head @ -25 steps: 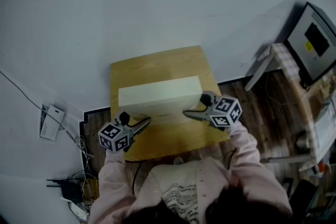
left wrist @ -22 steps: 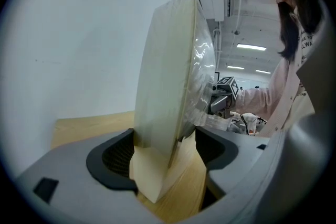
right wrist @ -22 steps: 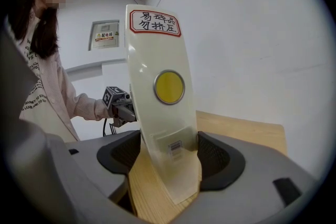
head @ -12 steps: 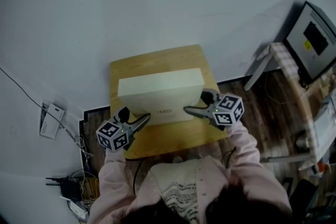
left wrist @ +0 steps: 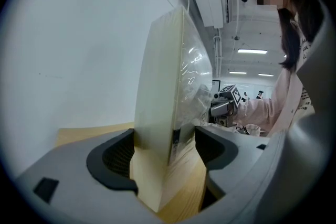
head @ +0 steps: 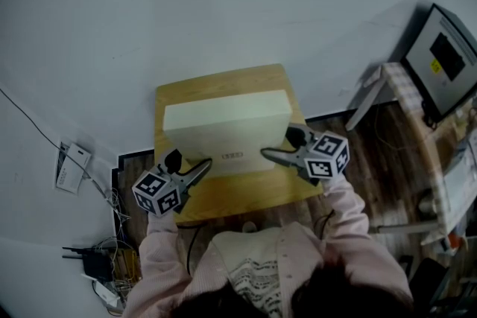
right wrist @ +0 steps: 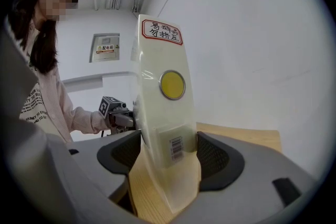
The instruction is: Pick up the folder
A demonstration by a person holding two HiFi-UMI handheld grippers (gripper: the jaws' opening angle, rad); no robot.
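The folder (head: 227,126) is a thick cream box file, and both grippers hold it above the small wooden table (head: 246,194). My left gripper (head: 201,169) is shut on its near left end and my right gripper (head: 274,154) on its near right end. In the left gripper view the folder (left wrist: 168,113) stands on edge between the pads of the left gripper (left wrist: 163,152), with the right gripper (left wrist: 227,102) beyond it. The right gripper view shows the folder's end (right wrist: 163,113), with a yellow disc and a barcode, clamped in the right gripper (right wrist: 168,157). The left gripper (right wrist: 113,110) shows behind it.
A white wall stands right behind the table. A dark metal cabinet (head: 443,59) and a narrow stand (head: 395,86) are at the right. Cables, a black router (head: 97,264) and a white box (head: 72,171) lie on the floor at the left.
Both grippers have risen with the folder between them. Its top face now looks larger and nearer in the head view.
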